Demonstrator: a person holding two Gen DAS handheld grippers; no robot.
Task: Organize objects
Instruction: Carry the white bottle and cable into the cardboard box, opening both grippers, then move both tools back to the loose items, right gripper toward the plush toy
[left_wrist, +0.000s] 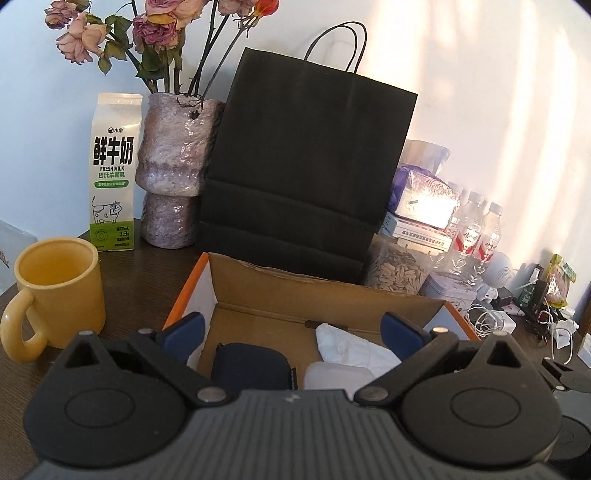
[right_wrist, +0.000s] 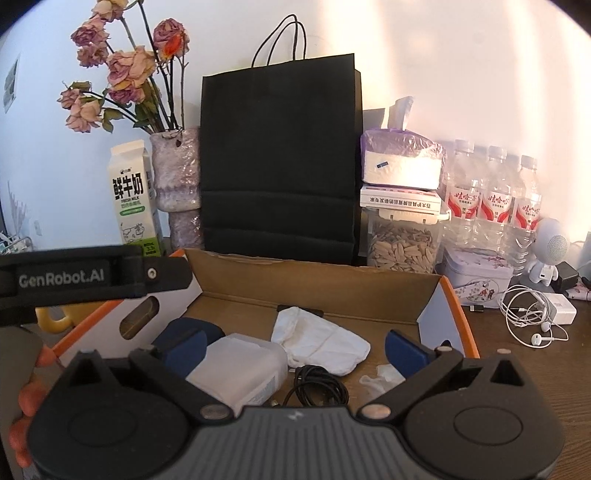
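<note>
An open cardboard box (left_wrist: 314, 295) with an orange rim sits on the dark wooden table; the right wrist view shows its back wall (right_wrist: 314, 280). Inside lie a navy zip pouch (left_wrist: 247, 363), a white cloth bag (right_wrist: 317, 339), a translucent plastic case (right_wrist: 240, 362), a coiled black cable (right_wrist: 317, 387) and a crumpled tissue (right_wrist: 380, 376). My left gripper (left_wrist: 293, 326) hovers over the box's near side, open, nothing between its blue pads. My right gripper (right_wrist: 295, 341) is open too, above the case and cable, touching nothing. The left gripper's black body (right_wrist: 74, 277) shows at the right view's left edge.
A black paper bag (left_wrist: 306, 166) stands behind the box. To its left are a vase of dried roses (left_wrist: 173, 162), a milk carton (left_wrist: 114, 173) and a yellow mug (left_wrist: 55, 291). To the right are a seed jar (right_wrist: 402, 243), water bottles (right_wrist: 495, 195), a tin (right_wrist: 476, 280) and earphones (right_wrist: 535, 317).
</note>
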